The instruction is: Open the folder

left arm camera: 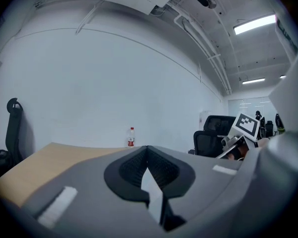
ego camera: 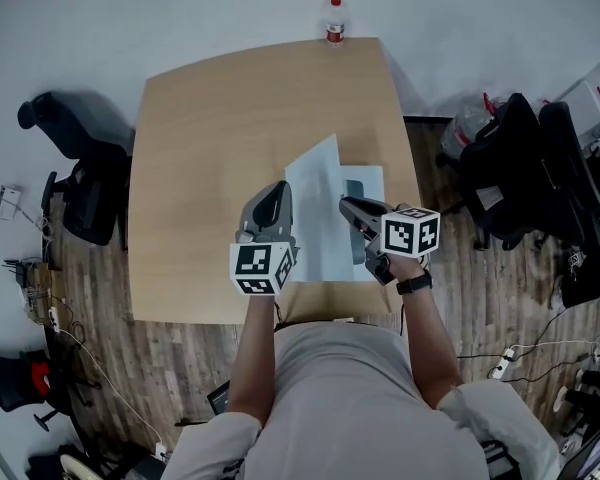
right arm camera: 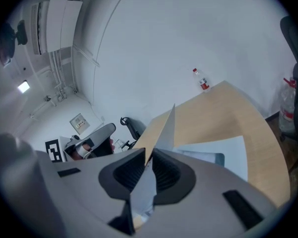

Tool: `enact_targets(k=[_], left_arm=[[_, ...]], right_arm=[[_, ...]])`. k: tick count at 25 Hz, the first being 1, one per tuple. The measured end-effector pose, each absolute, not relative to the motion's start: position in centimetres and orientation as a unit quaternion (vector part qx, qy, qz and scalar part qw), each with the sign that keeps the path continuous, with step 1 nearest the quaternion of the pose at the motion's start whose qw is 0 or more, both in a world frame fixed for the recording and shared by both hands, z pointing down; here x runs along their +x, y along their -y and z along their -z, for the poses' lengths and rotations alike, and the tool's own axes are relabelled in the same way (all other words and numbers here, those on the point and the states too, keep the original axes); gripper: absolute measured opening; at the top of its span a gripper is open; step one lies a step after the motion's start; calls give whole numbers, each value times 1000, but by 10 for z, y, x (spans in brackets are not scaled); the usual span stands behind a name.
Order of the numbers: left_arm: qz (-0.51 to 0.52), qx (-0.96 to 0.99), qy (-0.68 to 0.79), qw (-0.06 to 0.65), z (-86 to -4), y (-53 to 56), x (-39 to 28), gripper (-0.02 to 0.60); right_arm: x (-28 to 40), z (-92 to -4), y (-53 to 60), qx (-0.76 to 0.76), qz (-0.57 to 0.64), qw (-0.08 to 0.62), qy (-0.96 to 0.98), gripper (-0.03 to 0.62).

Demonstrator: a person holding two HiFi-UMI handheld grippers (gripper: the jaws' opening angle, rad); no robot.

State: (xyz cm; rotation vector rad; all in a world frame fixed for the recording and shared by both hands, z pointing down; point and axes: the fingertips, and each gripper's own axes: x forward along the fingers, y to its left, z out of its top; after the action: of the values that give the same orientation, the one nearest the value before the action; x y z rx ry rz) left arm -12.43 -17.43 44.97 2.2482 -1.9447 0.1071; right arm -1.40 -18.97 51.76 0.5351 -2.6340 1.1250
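Observation:
A pale blue folder (ego camera: 330,230) lies on the wooden table (ego camera: 220,128) just in front of me. Its front cover (ego camera: 316,180) is lifted off the bottom leaf and stands tilted. My left gripper (ego camera: 282,190) is shut on the cover's left edge, and a thin white sheet (left arm camera: 152,188) shows between its pads. My right gripper (ego camera: 346,205) is shut on the same cover (right arm camera: 164,129), which rises to a point above the jaws. The bottom leaf (right arm camera: 218,150) lies flat with a grey clip (right arm camera: 208,158) on it.
A small bottle with a red label (ego camera: 334,20) stands at the table's far edge. Black office chairs stand left (ego camera: 80,183) and right (ego camera: 520,168) of the table. Cables and a power strip (ego camera: 502,366) lie on the wooden floor.

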Motion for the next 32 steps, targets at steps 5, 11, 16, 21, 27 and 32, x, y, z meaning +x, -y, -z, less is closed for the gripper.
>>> enact_targets(k=[5,11,16,21,27,32], left_arm=[[-32,743,664,78,-445,168,-138,9],[-29,731,678,71,-440,162,-151,9],[-24,720,690,70,-435,154,-168,9],[-21,706,704,69,-433,147,-185,9],[-19,693,718,66,-431,140,-197,9],[-17,683,728,63,-427,135,-210,9]], right_arm=[[-30,-509,185,164,-381,113,903,43],[-49,-500,180,139,-383,113,906,43],[-67,-494,175,119,-379,117,910,43],[-85,-490,172,103,-373,122,914,49],[-98,-487,169,84,-371,123,917,52],[-115,-484,164,66,-369,124,919,54]])
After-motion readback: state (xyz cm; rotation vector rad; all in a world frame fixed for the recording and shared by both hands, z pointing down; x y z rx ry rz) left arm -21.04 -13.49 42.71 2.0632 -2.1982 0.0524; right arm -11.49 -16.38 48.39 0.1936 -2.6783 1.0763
